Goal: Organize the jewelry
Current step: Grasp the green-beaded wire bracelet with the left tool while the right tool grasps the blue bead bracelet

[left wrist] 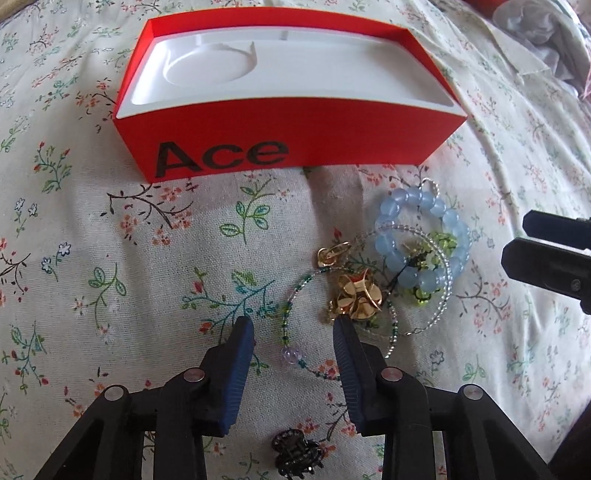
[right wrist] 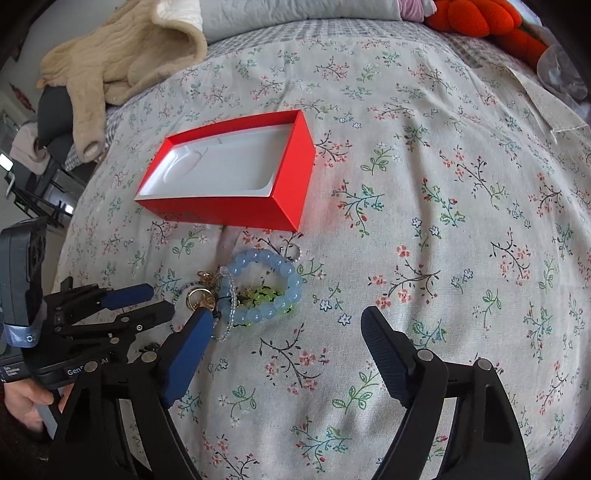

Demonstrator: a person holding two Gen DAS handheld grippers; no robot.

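Cotton bedspread [right wrist: 424, 206], pale with small printed flower sprigs, covers the bed that carries everything. On it lies an open red cardboard box [left wrist: 291, 144] with a white moulded insert and "Ace" in black on its side. The jewelry sits in a loose heap just beside the box's near wall: a pale blue beaded bracelet [left wrist: 424, 236], a gold petal-shaped ornament [left wrist: 356, 295], a gold clasp [left wrist: 332, 253], green glass beads [left wrist: 445, 242] and a thin beaded strand with a lilac bead [left wrist: 291, 354].

Only the right wrist view takes in the room: a cream fleece garment [right wrist: 122, 55] bunched at the far edge of the bed, an orange plush toy [right wrist: 491, 26] in the far corner, and dim furniture off the left side. Only the left wrist view shows a small dark hair clip [left wrist: 297, 456] lying under its own mount.

Left claw [left wrist: 291, 326] is low over the bedspread, moderately spread, the thin strand running between its blue pads, its right fingertip [left wrist: 341, 328] against the gold ornament's edge; whether they touch is unclear. Right claw [right wrist: 286, 325] is spread wide and holds nothing, hovering to the right of the heap, its left pad near the blue bracelet
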